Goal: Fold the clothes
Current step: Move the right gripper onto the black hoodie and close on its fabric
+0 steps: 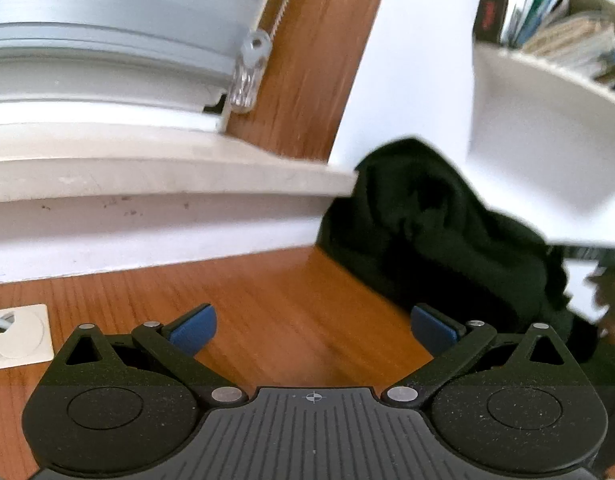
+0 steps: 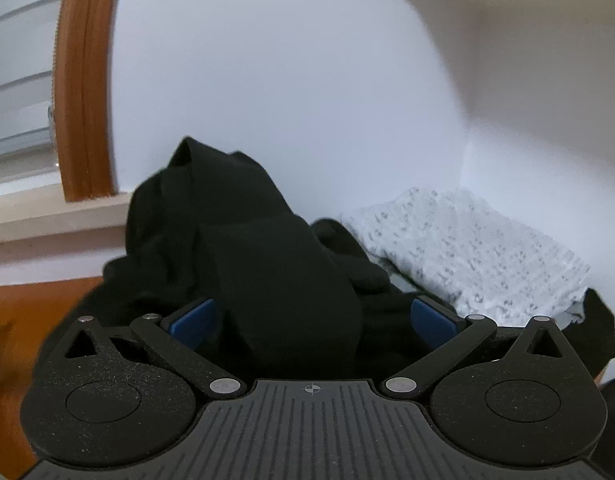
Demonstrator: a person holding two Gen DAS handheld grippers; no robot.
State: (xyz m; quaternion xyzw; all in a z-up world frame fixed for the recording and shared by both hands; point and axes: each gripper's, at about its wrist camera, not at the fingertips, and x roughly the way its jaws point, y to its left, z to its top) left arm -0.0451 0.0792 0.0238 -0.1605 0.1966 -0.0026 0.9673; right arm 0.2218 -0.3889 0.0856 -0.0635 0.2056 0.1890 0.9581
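Black cloth [image 2: 243, 264] is heaped on the wooden table [image 1: 275, 312], up against the white wall, with a pale spotted cloth [image 2: 467, 248] just beside it. The right gripper [image 2: 313, 320] is held wide open, and a fold of the black cloth sits between its blue pads, not yet squeezed. The left gripper [image 1: 313, 326] is wide open too, with nothing held, over bare wood. One thin edge should be pinched, not the whole lump.

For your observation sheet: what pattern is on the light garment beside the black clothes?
White with small grey speckles, on the light garment; clearest in the right wrist view.
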